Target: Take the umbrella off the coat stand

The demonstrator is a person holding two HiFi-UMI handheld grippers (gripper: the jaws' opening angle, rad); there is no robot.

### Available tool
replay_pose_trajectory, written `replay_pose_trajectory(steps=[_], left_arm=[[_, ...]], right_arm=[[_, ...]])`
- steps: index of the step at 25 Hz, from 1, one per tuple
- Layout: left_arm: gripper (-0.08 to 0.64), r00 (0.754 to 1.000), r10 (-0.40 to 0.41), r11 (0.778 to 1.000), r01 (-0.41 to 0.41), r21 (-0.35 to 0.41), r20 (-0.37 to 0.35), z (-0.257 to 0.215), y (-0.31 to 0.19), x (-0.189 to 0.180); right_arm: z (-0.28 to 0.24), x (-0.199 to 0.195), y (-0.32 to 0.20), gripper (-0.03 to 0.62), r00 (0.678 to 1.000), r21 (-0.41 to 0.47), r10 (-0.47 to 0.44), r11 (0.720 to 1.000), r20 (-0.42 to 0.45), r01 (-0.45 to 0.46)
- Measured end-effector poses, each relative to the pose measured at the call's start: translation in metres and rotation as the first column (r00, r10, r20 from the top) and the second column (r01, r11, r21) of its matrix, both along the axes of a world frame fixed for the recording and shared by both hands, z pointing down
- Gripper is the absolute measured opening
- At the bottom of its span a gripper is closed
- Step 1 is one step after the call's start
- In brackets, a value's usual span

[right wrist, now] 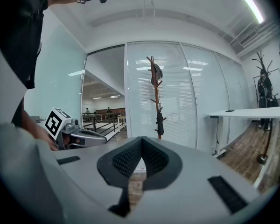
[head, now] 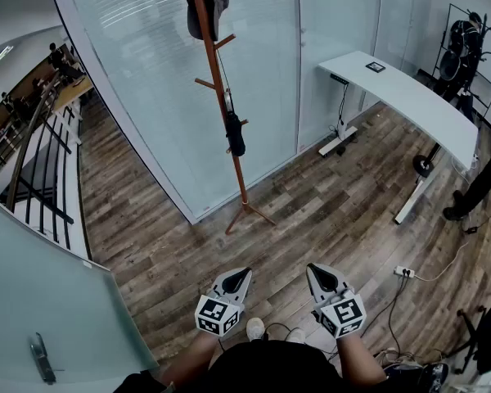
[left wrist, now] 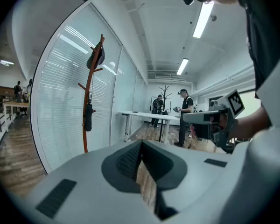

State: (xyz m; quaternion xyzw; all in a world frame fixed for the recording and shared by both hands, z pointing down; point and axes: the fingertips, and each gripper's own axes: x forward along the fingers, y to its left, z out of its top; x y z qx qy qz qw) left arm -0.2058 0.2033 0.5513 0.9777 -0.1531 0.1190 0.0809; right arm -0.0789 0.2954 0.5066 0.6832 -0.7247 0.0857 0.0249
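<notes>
A brown wooden coat stand (head: 227, 113) rises from the wood floor in front of a glass wall. A small black folded umbrella (head: 235, 132) hangs from one of its lower pegs, and a dark cap (head: 209, 0) sits at the top. The stand (left wrist: 87, 111) and umbrella (left wrist: 88, 117) show far off in the left gripper view, and likewise the umbrella (right wrist: 160, 122) in the right gripper view. My left gripper (head: 238, 278) and right gripper (head: 321, 275) are held low near my body, well short of the stand. Both are shut with nothing between the jaws.
A white desk (head: 405, 97) stands to the right of the stand, with a power strip (head: 403, 272) and cables on the floor. A person (head: 483, 182) stands at the right edge. A glass door (head: 41, 318) lies at lower left, a railing (head: 37, 162) beyond.
</notes>
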Motion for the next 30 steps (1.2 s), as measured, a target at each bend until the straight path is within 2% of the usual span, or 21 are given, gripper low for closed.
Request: replay_pose_trajectory(steps=[8,13,19,27,30], left_arm=[[0.012,0.998,-0.047,0.998,0.045,-0.039,-0.042,-0.006,-0.017,0.0],[0.012,0.998,-0.037,0.998,0.035,-0.048,-0.049,-0.005,-0.017,0.004],[0.012,0.998,-0.033,0.998,0.03,-0.064,-0.057,-0.003,-0.03,0.0],[0.012,0.998,-0.009,0.999,0.006,-0.053,-0.063,-0.001,-0.056,-0.018],[0.012,0.996,-0.003,0.995,-0.005,-0.095,-0.084,0.0,-0.067,-0.025]], right_arm=[[-0.005,0.007,-0.009,0.003,1.0,0.02,0.029,0.999,-0.006,-0.029],[-0.008,0.001,-0.013,0.005,1.0,0.027,0.006,1.0,0.01,-0.006],[-0.011,-0.01,-0.032,0.006,0.999,0.035,-0.018,0.999,-0.027,0.019],[-0.01,-0.019,-0.061,0.006,0.999,0.037,0.046,0.998,0.013,-0.047],[-0.011,-0.019,-0.071,0.006,0.993,0.042,0.114,0.993,-0.03,-0.112]])
